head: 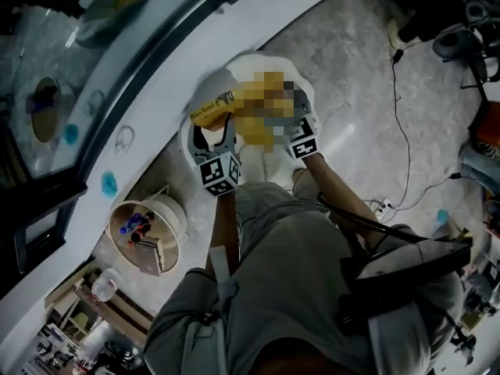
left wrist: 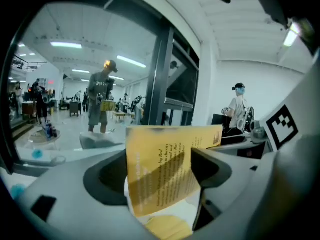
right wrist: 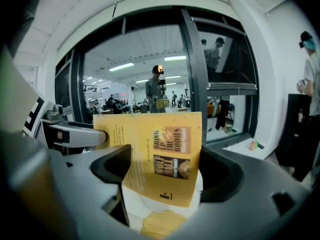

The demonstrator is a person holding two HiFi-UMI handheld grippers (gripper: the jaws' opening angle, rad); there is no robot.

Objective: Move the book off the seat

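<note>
A yellow paperback book (head: 212,109) is held upright over a round white seat (head: 248,59); a mosaic patch covers part of it in the head view. My left gripper (head: 209,135) is shut on its left side and my right gripper (head: 295,114) on its right side. In the left gripper view the book (left wrist: 167,166) stands between the jaws of the left gripper (left wrist: 160,171), printed page facing me. In the right gripper view the book's cover (right wrist: 160,154) fills the gap of the right gripper (right wrist: 162,171). White seat surface (right wrist: 150,204) shows below it.
A glass wall with a white curved sill (head: 148,92) runs close behind the seat. A small round table (head: 147,237) with small items stands on the left. Cables (head: 406,147) and a power strip (head: 383,207) lie on the floor at right. People (left wrist: 102,96) stand farther off.
</note>
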